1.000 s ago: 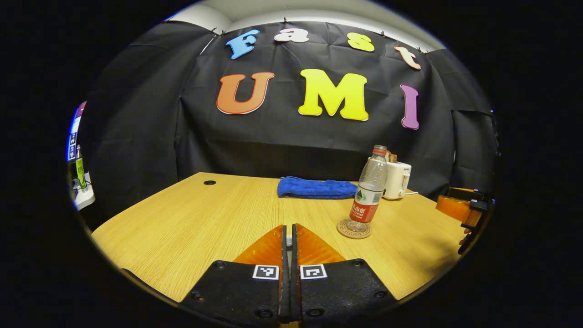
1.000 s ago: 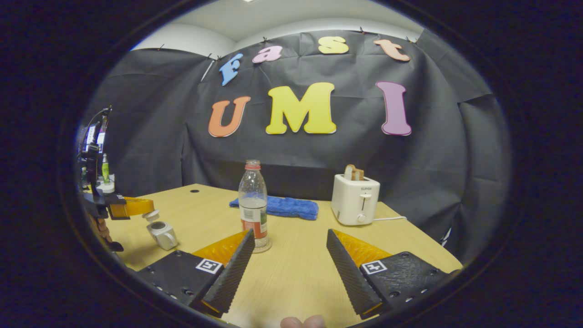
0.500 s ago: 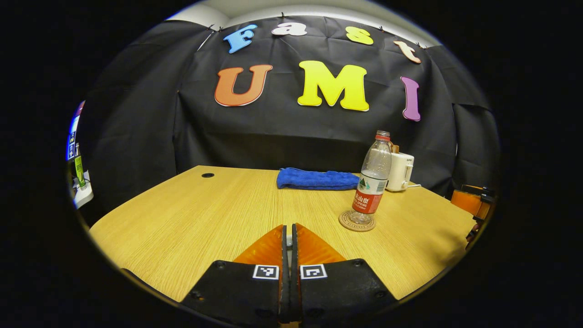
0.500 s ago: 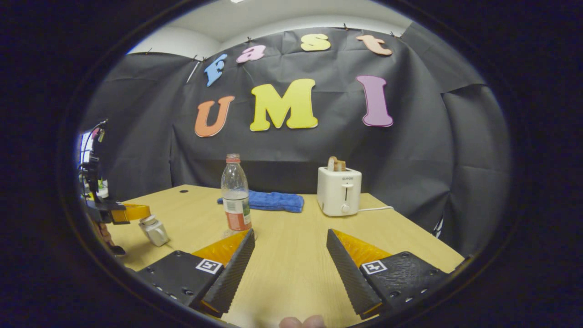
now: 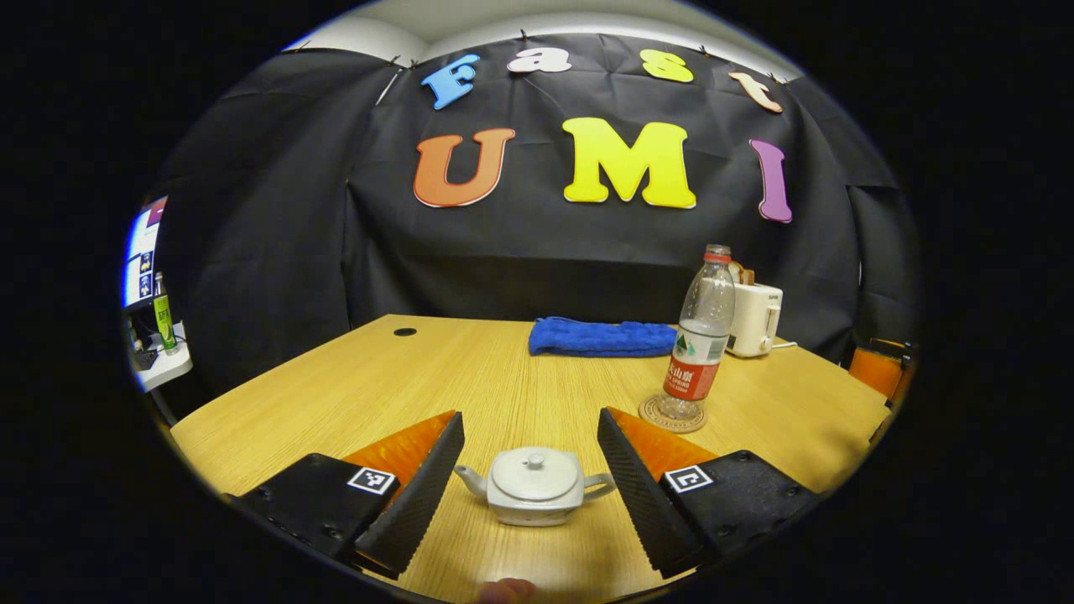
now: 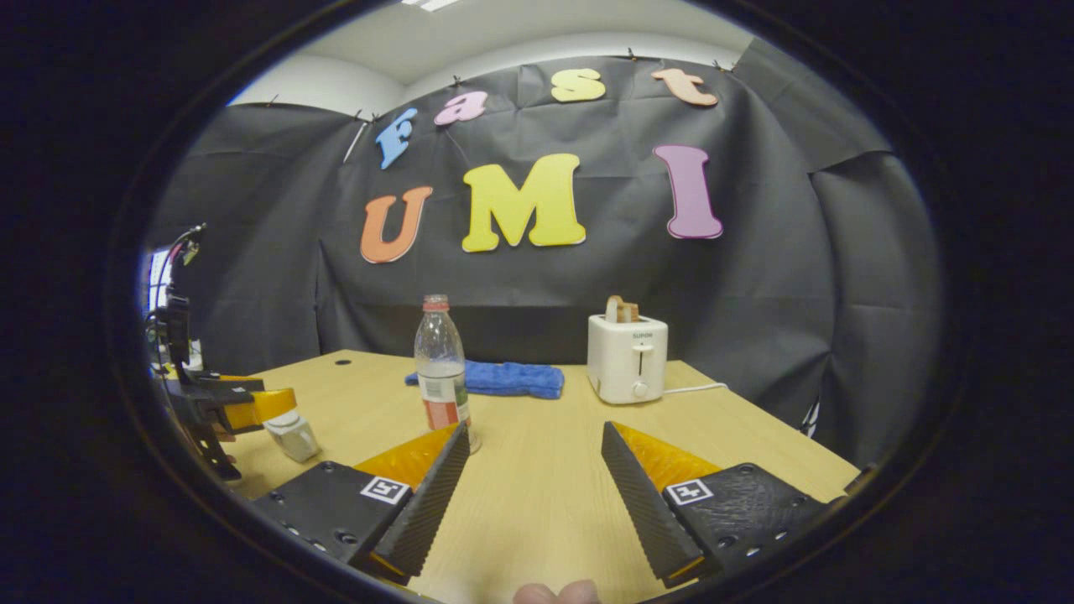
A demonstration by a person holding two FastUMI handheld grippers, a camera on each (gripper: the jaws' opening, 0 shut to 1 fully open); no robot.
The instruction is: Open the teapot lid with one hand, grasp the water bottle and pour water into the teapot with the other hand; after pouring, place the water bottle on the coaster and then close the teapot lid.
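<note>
A small white teapot [image 5: 535, 486] sits on the wooden table [image 5: 352, 403] with its lid [image 5: 534, 471] on. My left gripper [image 5: 529, 418] stands open, one finger on either side of the teapot and apart from it. A clear water bottle [image 5: 701, 331] with a red label stands upright on a round coaster [image 5: 671, 415] to the right. In the right gripper view, my right gripper [image 6: 534, 428] is open and holds nothing. The bottle [image 6: 440, 369] stands just beyond its left finger. At far left the left gripper [image 6: 252, 404] hovers by the teapot [image 6: 289, 434].
A folded blue towel [image 5: 602, 337] lies near the table's back edge. A white toaster [image 6: 628, 359] with bread in it stands at the back right, its cord trailing off to the right. A cable hole [image 5: 404, 332] marks the table's back left.
My left gripper was shut on the lid and has opened, leaving the lid on the teapot, which now shows between its fingers. My right gripper stays open and has barely shifted.
</note>
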